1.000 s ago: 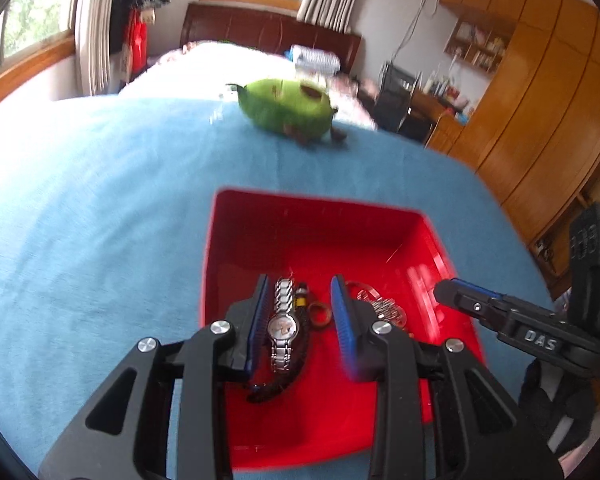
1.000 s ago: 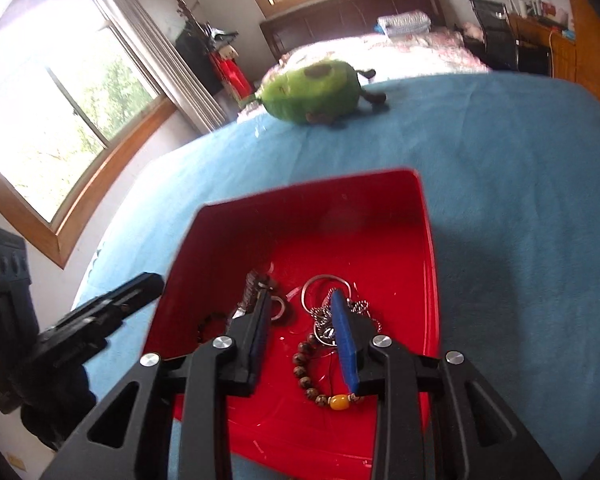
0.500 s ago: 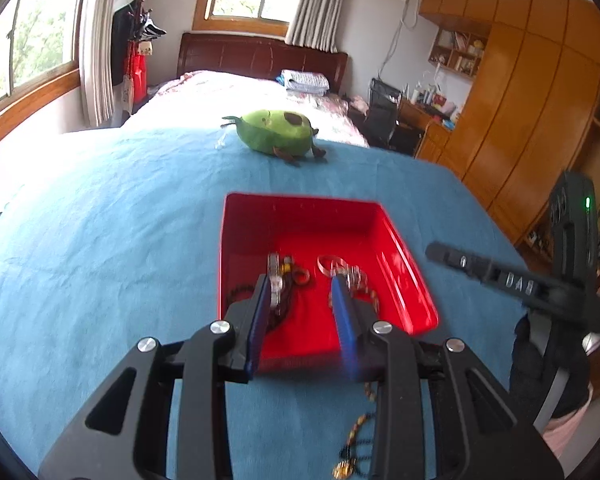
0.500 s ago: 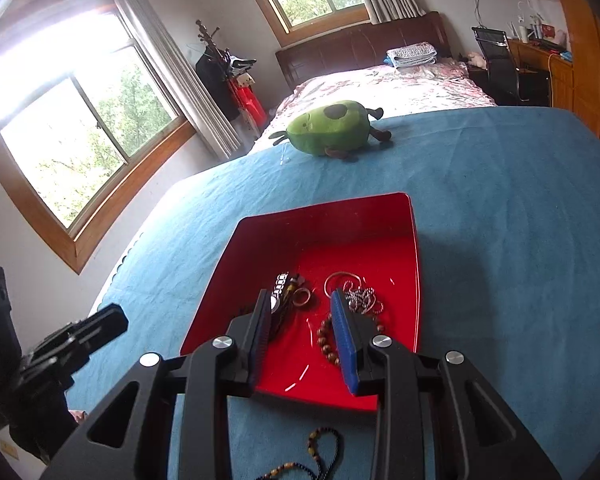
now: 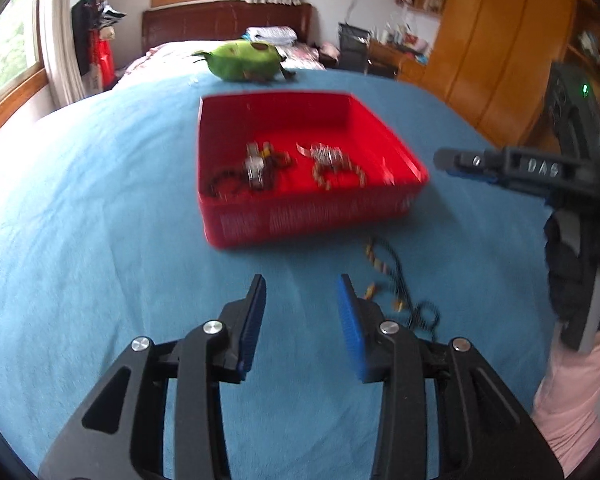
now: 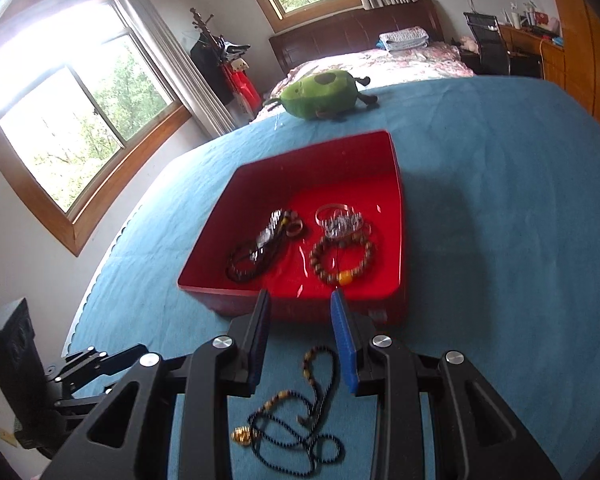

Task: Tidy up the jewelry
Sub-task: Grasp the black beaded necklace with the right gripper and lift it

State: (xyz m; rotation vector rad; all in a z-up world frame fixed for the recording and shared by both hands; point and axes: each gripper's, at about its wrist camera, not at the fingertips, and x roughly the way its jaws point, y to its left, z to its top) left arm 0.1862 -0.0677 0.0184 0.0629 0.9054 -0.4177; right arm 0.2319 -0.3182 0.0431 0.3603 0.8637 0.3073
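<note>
A red tray (image 5: 312,216) (image 6: 398,216) sits on the blue cloth and holds a silver watch (image 5: 255,166) (image 6: 270,232), a dark bead string (image 6: 244,266), a brown bead bracelet (image 6: 342,260) and a silver chain (image 5: 326,154) (image 6: 340,224). A dark beaded necklace with a gold pendant (image 6: 300,420) (image 5: 396,280) lies on the cloth in front of the tray. My left gripper (image 5: 302,292) is open and empty, short of the tray. My right gripper (image 6: 298,306) is open and empty above the necklace.
A green avocado plush (image 5: 244,60) (image 6: 320,94) lies beyond the tray. The blue cloth (image 5: 80,220) covers the whole surface. A bed, windows and wooden wardrobes (image 5: 500,52) stand behind. The right gripper's body (image 5: 540,176) shows at the right of the left wrist view.
Both grippers have pulled back out of the tray and toward the near side. The necklace on the cloth has come into view below them.
</note>
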